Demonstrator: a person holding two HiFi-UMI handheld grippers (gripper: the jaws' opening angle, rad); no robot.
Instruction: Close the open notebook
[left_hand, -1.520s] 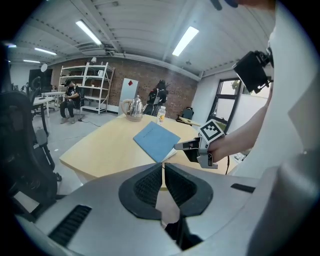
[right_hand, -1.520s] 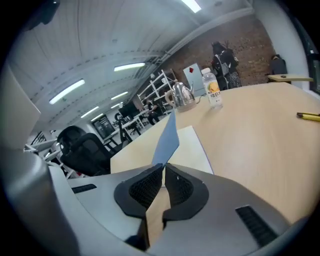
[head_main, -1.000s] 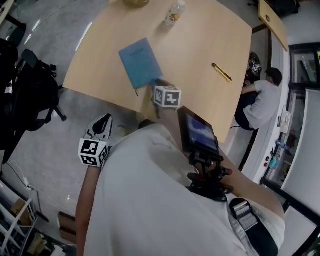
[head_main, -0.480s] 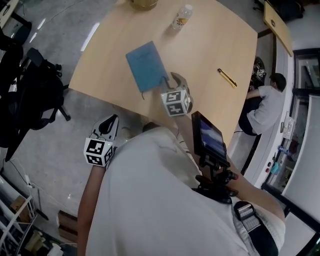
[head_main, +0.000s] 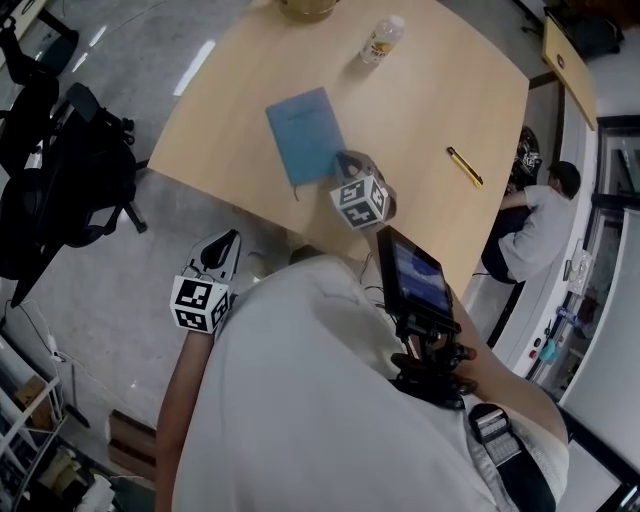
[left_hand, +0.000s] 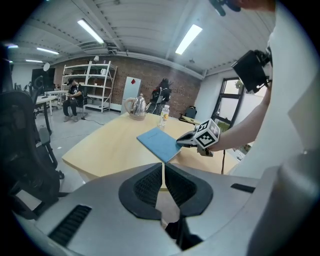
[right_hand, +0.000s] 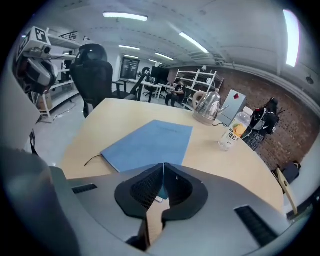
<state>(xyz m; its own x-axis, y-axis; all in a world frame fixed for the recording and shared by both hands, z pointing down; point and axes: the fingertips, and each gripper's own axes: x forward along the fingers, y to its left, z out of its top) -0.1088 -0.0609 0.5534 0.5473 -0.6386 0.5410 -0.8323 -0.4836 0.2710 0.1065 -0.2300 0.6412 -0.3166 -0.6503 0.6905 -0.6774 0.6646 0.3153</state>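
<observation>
Holds the right claw (head_main: 345, 160) just over the near corner of the notebook (head_main: 305, 135), pointed down at a slant toward the desk (head_main: 430, 90). Is closing its jaws: tips meet in the right gripper view, with nothing pinched between the pads and only a sliver of blue cover visible behind the gap. Has the notebook lying flat and shut, blue cover up, near the desk's front edge, with a thin dark cord trailing from its near-left corner. Carries the left claw (head_main: 228, 238) off the desk, low beside the body and above the floor, well apart from the notebook. Has its jaws narrow, pressed together and empty. Sees, farther across the desk, a clear bottle (head_main: 383, 38) with a yellow label standing upright, a kettle (right_hand: 207, 107) near it at the far edge, and a yellow pen-like thing (head_main: 465, 166) lying alone toward the right. Has a black office chair (head_main: 60, 170) left of the desk and another person (head_main: 535, 215) sitting beyond its right edge.
</observation>
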